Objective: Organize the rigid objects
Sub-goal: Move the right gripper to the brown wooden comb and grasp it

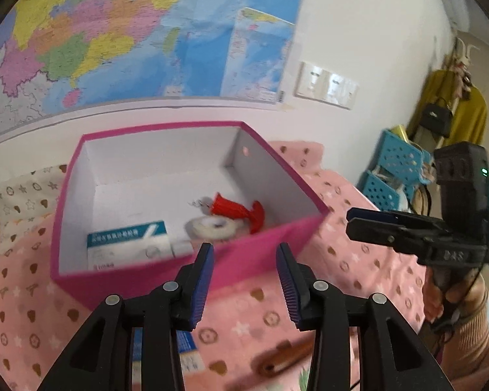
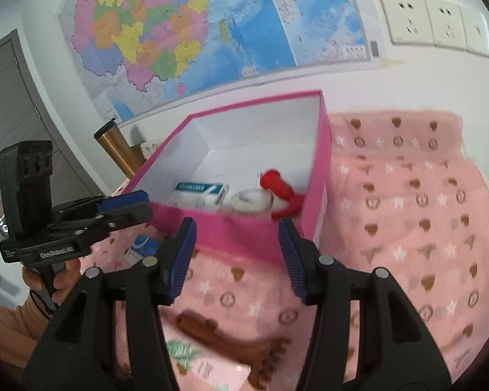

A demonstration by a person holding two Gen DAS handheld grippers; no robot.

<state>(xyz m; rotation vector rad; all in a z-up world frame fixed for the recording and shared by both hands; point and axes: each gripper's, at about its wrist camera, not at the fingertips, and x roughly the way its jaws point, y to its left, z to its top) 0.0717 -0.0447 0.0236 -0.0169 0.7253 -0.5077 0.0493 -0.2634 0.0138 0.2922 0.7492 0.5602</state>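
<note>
A pink box (image 1: 244,260) with a white inside stands on the pink patterned cloth (image 1: 342,280). In it lie a blue-and-white carton (image 1: 127,244), a white tape roll (image 1: 212,226) and a red plastic piece (image 1: 234,210). My left gripper (image 1: 244,247) hovers just in front of the box's near wall, open, with nothing between its fingers. My right gripper (image 2: 236,224) is open and empty too, before the same box (image 2: 231,231). Both grippers are level with each other, the right gripper (image 1: 351,221) beside the box's corner. A brown wooden comb-like tool (image 2: 231,342) lies on the cloth under the right gripper.
A small blue-and-white carton (image 2: 143,247) lies on the cloth below the left gripper (image 2: 148,203). A card with green leaves (image 2: 192,358) lies by the wooden tool. A gold tumbler (image 2: 117,150) stands behind the box. Blue baskets (image 1: 391,176) stand off to the right.
</note>
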